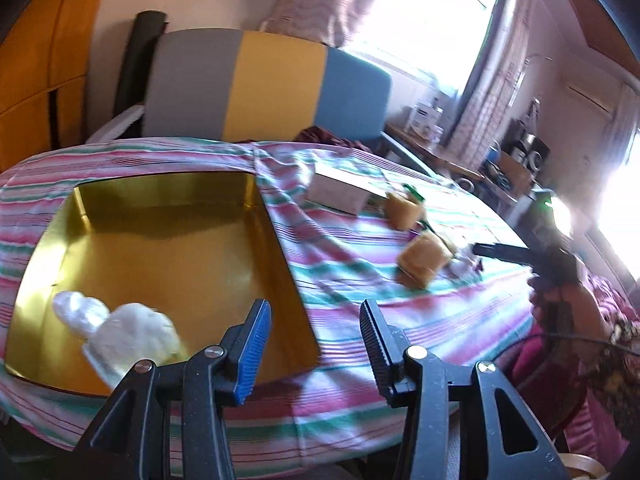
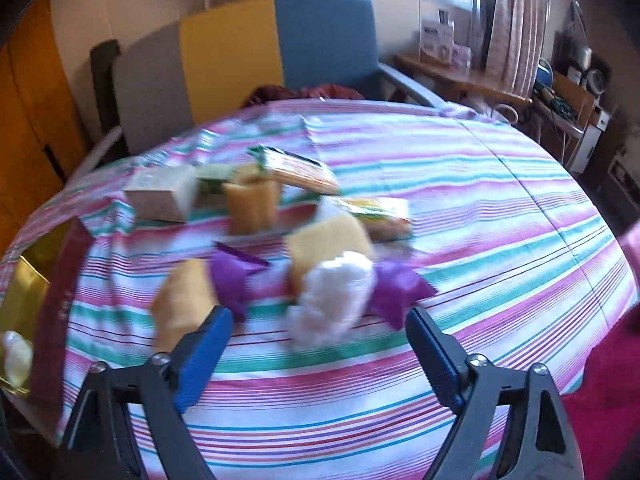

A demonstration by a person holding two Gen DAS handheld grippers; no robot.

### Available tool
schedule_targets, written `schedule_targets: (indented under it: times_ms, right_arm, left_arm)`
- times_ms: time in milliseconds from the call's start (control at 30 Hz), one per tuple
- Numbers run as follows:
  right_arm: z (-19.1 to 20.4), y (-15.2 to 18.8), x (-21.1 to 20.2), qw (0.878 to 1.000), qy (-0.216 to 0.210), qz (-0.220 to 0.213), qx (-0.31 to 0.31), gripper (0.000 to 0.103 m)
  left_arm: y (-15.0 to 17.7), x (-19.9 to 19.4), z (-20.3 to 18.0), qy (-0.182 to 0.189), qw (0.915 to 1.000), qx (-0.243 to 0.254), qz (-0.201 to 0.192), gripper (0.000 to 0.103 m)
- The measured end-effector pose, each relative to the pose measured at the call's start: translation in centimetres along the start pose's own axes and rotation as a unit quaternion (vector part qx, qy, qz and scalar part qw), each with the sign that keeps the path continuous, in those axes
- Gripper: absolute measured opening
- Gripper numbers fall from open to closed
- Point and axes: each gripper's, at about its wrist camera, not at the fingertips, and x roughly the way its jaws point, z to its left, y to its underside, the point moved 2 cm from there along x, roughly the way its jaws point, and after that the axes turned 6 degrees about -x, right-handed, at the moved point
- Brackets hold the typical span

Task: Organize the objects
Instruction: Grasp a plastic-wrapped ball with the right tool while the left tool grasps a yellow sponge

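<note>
Tools both empty, jaws apart, over my striped table.
Right tool (image 2: 316,344) points at a white fluffy lump (image 2: 336,292); left tool (image 1: 314,344) is beside the gold box (image 1: 160,248).

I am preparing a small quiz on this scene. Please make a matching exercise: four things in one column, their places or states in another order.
1. gold rectangular tin box
2. white crinkly wrapped snack
3. small white cardboard box
4. purple shiny packet

a. lies inside the tin
b. stands open, lid off
c. lies between yellow snack pieces
d. sits on the cloth behind the snacks

Pairs: 1-b, 2-a, 3-d, 4-c
</note>
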Motion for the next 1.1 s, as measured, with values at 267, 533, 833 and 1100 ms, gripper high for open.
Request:
schedule_targets:
  times_ms: [267, 533, 833, 1100]
  right_arm:
    - [-1.6, -1.1, 2.2, 0.999, -0.04, -0.005, -0.023, 0.082]
    - [-1.7, -1.0, 4.1, 0.998, -0.064, 0.022, -0.005, 0.055]
    - [-0.7, -1.0, 3.1, 0.991, -0.132, 0.016, -0.006, 0.03]
    - [-1.2, -0.9, 3.1, 0.987, -0.158, 0.022, 0.019, 0.03]
  left_arm:
    - [0.8, 0.9, -3.1, 0.01, 0.9993, 0.031, 0.02, 0.047]
    - [0.4, 2.6, -5.6, 0.026, 0.9976, 0.054, 0.036, 0.048]
    - [-1.2, 7.9, -9.8, 0.045, 0.992, 0.094, 0.072, 0.073]
    - [-2.5, 14.1, -13.8, 0.049, 0.9817, 0.148, 0.109, 0.073]
